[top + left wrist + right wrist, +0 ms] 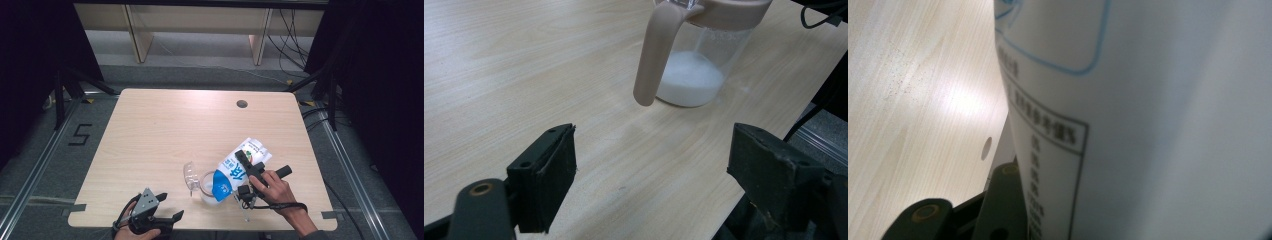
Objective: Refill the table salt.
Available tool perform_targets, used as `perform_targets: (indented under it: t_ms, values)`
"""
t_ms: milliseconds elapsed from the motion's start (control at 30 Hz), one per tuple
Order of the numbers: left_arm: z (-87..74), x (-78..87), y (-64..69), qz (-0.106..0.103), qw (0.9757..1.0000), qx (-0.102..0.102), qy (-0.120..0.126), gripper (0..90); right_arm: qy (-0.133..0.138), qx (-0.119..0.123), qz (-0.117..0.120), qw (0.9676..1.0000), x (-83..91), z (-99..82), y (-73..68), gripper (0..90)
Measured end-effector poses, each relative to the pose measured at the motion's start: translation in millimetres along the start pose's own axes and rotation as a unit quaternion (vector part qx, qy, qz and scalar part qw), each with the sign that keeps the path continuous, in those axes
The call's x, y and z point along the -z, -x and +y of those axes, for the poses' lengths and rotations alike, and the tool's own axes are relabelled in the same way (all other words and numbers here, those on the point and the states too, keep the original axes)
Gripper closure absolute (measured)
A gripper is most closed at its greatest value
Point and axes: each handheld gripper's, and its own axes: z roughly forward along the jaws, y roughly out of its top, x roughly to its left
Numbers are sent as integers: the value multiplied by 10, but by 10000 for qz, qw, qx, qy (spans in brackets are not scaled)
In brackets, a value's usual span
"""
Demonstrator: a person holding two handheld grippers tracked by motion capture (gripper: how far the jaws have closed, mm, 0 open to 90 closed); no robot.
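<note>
A milk carton (239,167) is held tipped over a clear jug (206,187) near the front edge of the table (165,130). The carton's long axis is seen in the high view to run on a slant, from its white base at the upper right down to its blue end at the lower left, and that blue end is pointed down into the mouth of the jug. The jug's clear lid (189,176) is seen swung up at the jug's left side.

The carton is clamped by the right gripper (250,167), whose black jaws are laid across the carton's middle, at a right angle to its long axis. In the right gripper view the carton's white printed wall (1148,120) is pressed close against the camera, with one jaw seen at the bottom left, tight against the carton.

The right hand (275,192) is wrapped round the gripper's handle just right of the jug, with the forearm brought in from the lower right corner and the wrist rolled so that the carton is tilted.

The left gripper (162,207) is held low at the table's front edge, left of the jug and apart from it, in a hand (137,232) partly cut off by the bottom of the high view. Its jaws are spread wide with nothing between them. In the left gripper view the jug (696,55) is seen ahead of the jaws, upright, with a beige handle (656,52), a beige rim and a shallow layer of white liquid (691,80) in its bottom.
</note>
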Motion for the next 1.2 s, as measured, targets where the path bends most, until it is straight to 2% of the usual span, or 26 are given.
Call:
perform_targets:
  t_ms: [67,133,167,300,333,367,400,467,500,533,567,600,633,667,733,800,833,900,967,1000,1133,1167,1200]
  values:
    - [0,-5,3,-1,10000,5,11,188,-2,-9,-7,10000,0,-1,-2,649]
    - [0,-6,5,-1,10000,21,20,188,-92,-141,85,9998,9,-3,-31,649]
    - [0,-5,5,-1,10000,19,21,188,-19,31,43,10000,2,-1,-3,649]
    - [4,3,-6,2,10000,-75,-16,188,-16,-6,-26,10000,3,2,2,650]
    - [1,-3,0,0,10000,-1,-1,188,-18,-1,-21,10000,4,1,3,651]
    - [4,0,-6,4,10000,-58,-8,188,-18,-1,-24,10000,4,0,3,651]
    - [1,-5,-2,3,10000,17,2,188,-14,-3,-35,10000,2,0,2,651]
    - [0,-8,-5,0,10000,27,8,188,7,44,3,10000,-4,-2,7,652]
    - [6,-8,-15,-24,10000,-67,15,188,-60,-83,66,9999,1,-5,-20,652]
    - [4,-10,-4,-3,10000,25,13,188,-93,-70,111,9999,4,-6,-25,652]
    - [6,-9,-3,10,10000,-8,-3,188,-37,56,21,10000,-1,-4,-4,652]
    - [11,-8,-10,1,9999,-107,-27,189,-83,-103,25,9999,5,-6,-30,653]
    - [5,-22,10,18,10000,46,28,188,-55,-17,-9,10000,6,-6,-14,653]
    - [7,-22,7,-1,10000,29,10,188,-101,-139,32,9998,10,-10,-32,653]
    - [10,-14,2,39,10000,5,-44,189,-129,-140,68,9998,14,-15,-30,654]
    - [7,-16,0,27,10000,23,-23,188,-137,-95,147,9998,8,-18,-27,655]
    - [8,-14,0,28,10000,16,-25,188,-114,18,111,9999,7,-19,-20,655]
    - [10,-26,5,-1,10000,34,25,188,-91,54,96,9999,2,-19,-17,655]
    - [10,-27,5,-24,10000,7,6,189,-111,55,127,9998,6,-15,-8,655]
    - [11,-27,5,-29,10000,4,-6,188,-152,-66,146,9998,11,-15,-28,656]
    - [3,-20,10,4,10000,39,15,188,-153,-49,119,9998,13,-7,-38,657]
    - [1,-11,-1,4,10000,-8,-5,188,-54,160,38,9998,1,-1,-4,658]
    - [1,-7,-2,11,10000,-1,4,188,-88,-15,21,10000,3,-1,-28,657]
